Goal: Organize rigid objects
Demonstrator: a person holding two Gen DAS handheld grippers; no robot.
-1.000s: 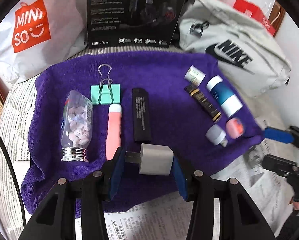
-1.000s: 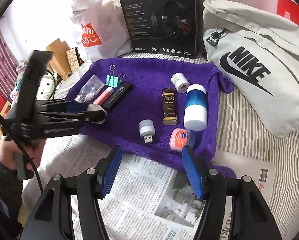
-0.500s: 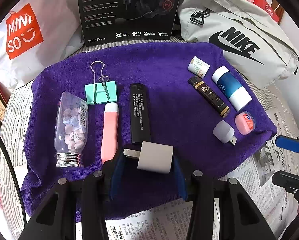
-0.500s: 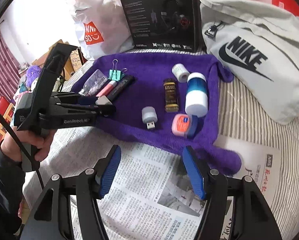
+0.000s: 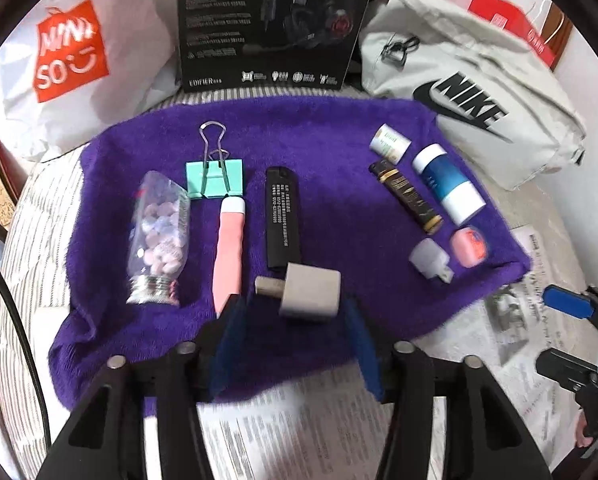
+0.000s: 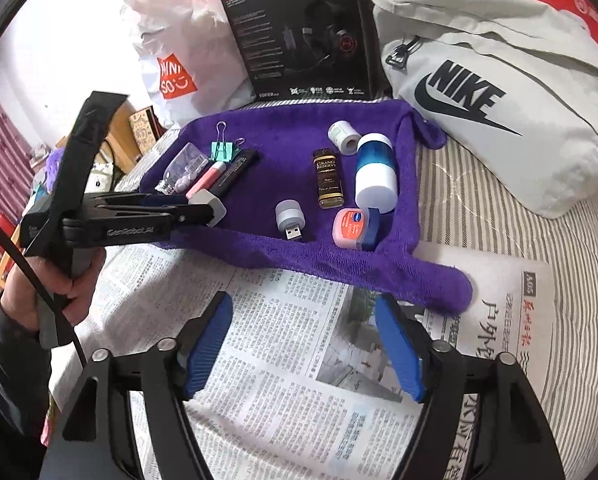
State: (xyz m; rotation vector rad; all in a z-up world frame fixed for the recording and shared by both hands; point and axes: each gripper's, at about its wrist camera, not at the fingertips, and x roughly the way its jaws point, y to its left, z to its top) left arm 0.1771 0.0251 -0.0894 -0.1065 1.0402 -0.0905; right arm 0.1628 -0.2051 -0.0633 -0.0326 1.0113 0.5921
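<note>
A purple towel (image 5: 331, 140) holds two rows of small items. The left row has a pill bottle (image 5: 161, 232), a mint binder clip (image 5: 215, 178), a pink tube (image 5: 230, 248) and a black stick (image 5: 283, 220). A grey charger cube (image 5: 310, 294) lies just below the stick. My left gripper (image 5: 293, 304) straddles it, jaws opening, with a gap at each pad. The right row has a blue-white bottle (image 5: 447, 186), a brown tube (image 5: 407, 196), a USB light (image 5: 429, 260) and a pink tin (image 5: 469, 246). My right gripper (image 6: 303, 308) hovers over the newspaper (image 6: 299, 380), jaws opening, nothing between them.
A grey Nike bag (image 6: 499, 80) lies at the back right, a black headset box (image 6: 299, 32) stands behind the towel, and a white Miniso bag (image 5: 67, 60) sits at the back left. Striped bedding (image 6: 479, 208) shows to the right. A hand (image 6: 59, 280) holds the left gripper.
The left jaws have spread away from the charger cube, which now rests on the towel below the black stick. The right jaws have widened and the right gripper has shifted slightly over the newspaper.
</note>
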